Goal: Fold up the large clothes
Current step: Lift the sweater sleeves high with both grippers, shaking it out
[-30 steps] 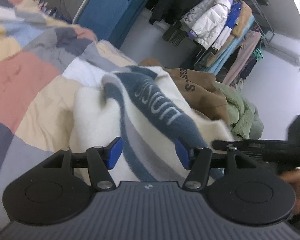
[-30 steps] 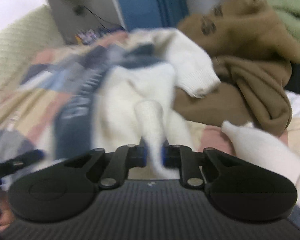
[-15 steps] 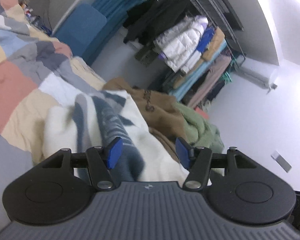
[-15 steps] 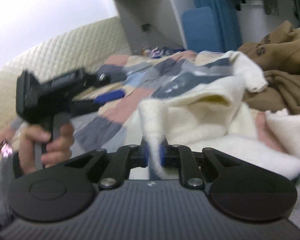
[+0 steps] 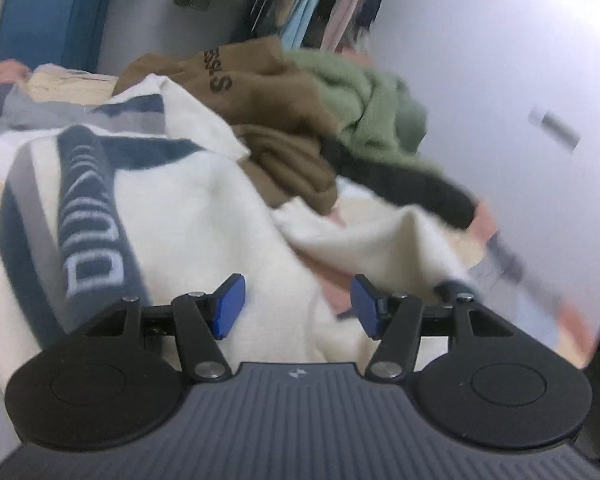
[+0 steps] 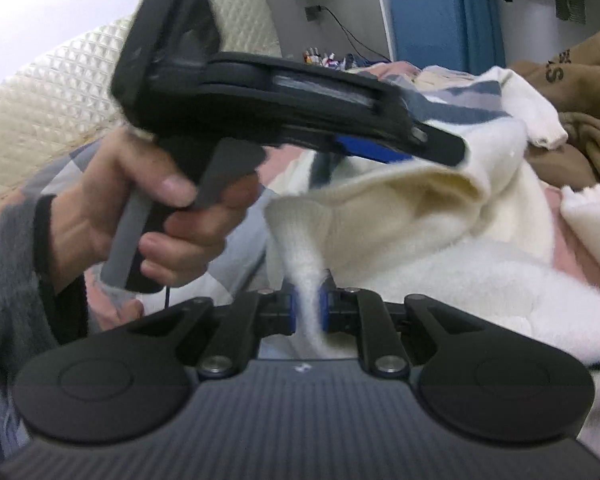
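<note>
Tongs first: my right tongs (image 6: 307, 306) are clenched on a thin pinch of the white sweater (image 6: 439, 240), and the cloth stands up between the blue pads. My left tongs (image 5: 298, 306) are wide apart and grasp nothing; the sweater (image 5: 188, 216) just lies under them. In the right view I see the left tongs (image 6: 383, 148) from the side, held by a hand (image 6: 156, 216) at about 9 o'clock, with their tips right at the lifted fold. The sweater lies spread on the bed (image 6: 60, 128), with its dark blue stripe (image 5: 88, 216) at about 9 o'clock in the left view. A brown hoodie (image 5: 268, 92) and a green fuzzy top (image 5: 363, 108) sit in a heap at 12 to 1 o'clock, touching the sweater's far edge. I think the pinch is small, so the soft cloth could slip out if I pull hard. The left tongs could also grab too many layers, or snag the brown hoodie, and then the fold would come out crooked.
</note>
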{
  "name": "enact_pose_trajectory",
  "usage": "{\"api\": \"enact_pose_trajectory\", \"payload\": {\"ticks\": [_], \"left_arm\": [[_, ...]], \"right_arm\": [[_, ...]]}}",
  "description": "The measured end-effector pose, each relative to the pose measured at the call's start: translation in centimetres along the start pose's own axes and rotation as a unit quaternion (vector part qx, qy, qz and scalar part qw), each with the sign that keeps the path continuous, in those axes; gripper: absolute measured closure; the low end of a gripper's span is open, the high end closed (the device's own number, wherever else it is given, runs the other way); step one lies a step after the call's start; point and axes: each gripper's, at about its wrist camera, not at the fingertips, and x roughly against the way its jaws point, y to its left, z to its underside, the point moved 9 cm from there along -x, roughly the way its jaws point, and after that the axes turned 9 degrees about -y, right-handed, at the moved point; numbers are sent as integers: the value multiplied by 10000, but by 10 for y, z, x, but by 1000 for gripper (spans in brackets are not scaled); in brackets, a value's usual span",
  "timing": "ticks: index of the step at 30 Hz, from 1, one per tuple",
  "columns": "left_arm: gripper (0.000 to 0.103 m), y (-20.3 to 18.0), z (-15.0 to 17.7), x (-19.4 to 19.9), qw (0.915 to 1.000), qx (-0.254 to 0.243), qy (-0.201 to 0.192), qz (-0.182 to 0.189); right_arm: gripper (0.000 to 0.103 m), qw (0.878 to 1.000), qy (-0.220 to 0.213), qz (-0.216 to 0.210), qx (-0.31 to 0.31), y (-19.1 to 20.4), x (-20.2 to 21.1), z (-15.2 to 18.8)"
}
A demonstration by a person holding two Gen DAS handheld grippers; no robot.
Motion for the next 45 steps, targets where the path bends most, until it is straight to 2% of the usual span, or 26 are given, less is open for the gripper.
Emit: {"api": "enact_pose_trajectory", "payload": {"ticks": [5, 8, 11, 15, 17, 19, 22, 26, 29, 32, 34, 40, 45], "left_arm": [[39, 14, 3, -36, 9969, -404, 511, -450], [39, 19, 13, -52, 9940, -509, 863, -448], [39, 19, 15, -62, 9909, -817, 909, -571], [39, 24, 18, -74, 9898, -811, 955, -682], [43, 29, 19, -78, 9908, -697, 912, -712], [61, 36, 20, -77, 9914, -522, 894, -796], [77, 54, 14, -67, 9946, 65, 656, -801], [80, 78, -9, -38, 9905, 1181, 49, -706], [81, 89, -26, -6, 9800, 1831, -520, -577], [81, 89, -37, 29, 9699, 2206, -963, -358], [81, 84, -46, 54, 9601, 2477, -1286, -165], [81, 46, -75, 115, 9554, 2277, -1881, 38], [81, 5, -113, 171, 9522, 2058, -2254, 117]], "right_arm": [[89, 9999, 156, 62, -39, -2, -10, 6], [89, 9996, 250, 132, -94, -3, -13, 10], [89, 9993, 323, 159, -135, -5, -18, 12], [89, 9989, 382, 238, -155, -6, -17, 13], [89, 9986, 383, 298, -185, -4, -13, 17], [89, 9982, 360, 446, -148, -6, -13, 15], [90, 9980, 288, 542, -178, -9, -12, 11], [90, 9969, -8, 781, -121, -14, 1, -3], [90, 9935, -398, 1064, -105, -22, 18, -18], [90, 9859, -902, 1410, 35, -26, 41, -40], [90, 9811, -1172, 1532, 148, -24, 54, -55], [90, 9721, -1629, 1589, 575, -3, 90, -105], [90, 9630, -1988, 1574, 910, 25, 131, -152]]}}
